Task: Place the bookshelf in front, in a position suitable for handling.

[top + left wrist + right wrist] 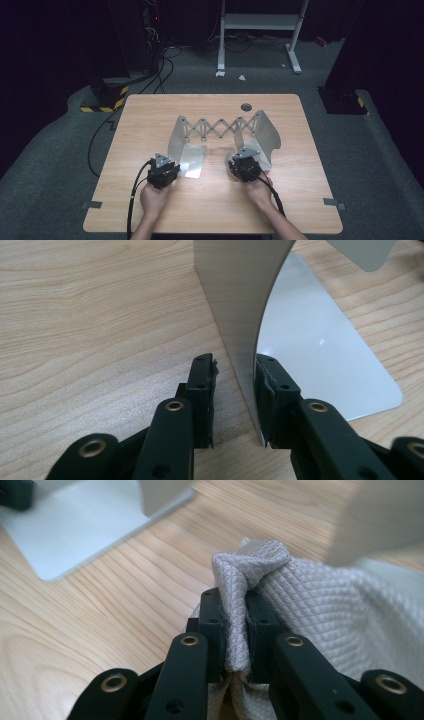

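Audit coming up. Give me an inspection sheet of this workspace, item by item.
Surface: light wooden table, with a round hole near its far edge.
Job's things: metal rack with two upright end plates joined by a scissor lattice; grey quilted cloth by its right plate.
Clutter: nothing seen on the table.
Grippers: left gripper straddles the edge of the rack's left plate, one pad against it, the other apart; right gripper shut on a fold of the cloth.
Cables: one black cable trails from each gripper; more run across the floor behind.
Surroundings: grey carpet, white frame, hazard-striped bases, dark room.
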Demonstrator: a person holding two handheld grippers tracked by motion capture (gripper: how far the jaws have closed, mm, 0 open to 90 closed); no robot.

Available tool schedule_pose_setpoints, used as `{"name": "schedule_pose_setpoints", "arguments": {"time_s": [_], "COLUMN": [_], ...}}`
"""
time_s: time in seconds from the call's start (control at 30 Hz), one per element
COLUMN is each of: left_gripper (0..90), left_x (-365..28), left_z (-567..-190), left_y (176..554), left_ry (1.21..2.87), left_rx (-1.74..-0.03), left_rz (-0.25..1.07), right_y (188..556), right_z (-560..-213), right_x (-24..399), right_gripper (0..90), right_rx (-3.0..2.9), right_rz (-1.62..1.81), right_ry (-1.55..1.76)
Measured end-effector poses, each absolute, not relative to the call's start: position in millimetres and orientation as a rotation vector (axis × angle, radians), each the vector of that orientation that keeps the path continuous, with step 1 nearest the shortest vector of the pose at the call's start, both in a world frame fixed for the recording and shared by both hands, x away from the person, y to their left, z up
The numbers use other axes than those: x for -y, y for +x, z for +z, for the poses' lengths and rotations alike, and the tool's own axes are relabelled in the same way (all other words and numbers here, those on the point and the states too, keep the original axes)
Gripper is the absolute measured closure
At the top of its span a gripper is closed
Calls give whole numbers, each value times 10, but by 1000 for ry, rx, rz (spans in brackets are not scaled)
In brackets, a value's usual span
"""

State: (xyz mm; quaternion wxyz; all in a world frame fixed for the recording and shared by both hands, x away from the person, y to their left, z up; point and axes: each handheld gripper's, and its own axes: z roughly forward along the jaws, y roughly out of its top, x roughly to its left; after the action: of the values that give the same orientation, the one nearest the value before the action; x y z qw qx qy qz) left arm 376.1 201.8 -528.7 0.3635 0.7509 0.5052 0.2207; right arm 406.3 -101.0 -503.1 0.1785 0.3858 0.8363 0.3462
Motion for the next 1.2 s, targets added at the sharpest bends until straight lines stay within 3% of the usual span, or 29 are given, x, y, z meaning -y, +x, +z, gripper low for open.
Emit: {"name": "schedule_pose_setpoints", "arguments": {"time_s": [0.27,0.77,1.2], "left_gripper": [725,744,798], "left_x": [-2019,-2020,-2026], "left_z": [-5287,-5288,-5289], "left_y": [3760,3760,3764], "left_ry": [1932,1931,1935], "left_rx": [-1297,-1291,-1276], "left_rz": [559,548,527], "right_y": [4292,4628,4666], "right_z": [-4903,-4786,-4025], "right_x": [709,601,571], "right_gripper": [821,821,819], "right_rx": [-2309,-2212,-2089], "right_rz": [993,940,1093], "right_ry": [1123,1241,1149]}}
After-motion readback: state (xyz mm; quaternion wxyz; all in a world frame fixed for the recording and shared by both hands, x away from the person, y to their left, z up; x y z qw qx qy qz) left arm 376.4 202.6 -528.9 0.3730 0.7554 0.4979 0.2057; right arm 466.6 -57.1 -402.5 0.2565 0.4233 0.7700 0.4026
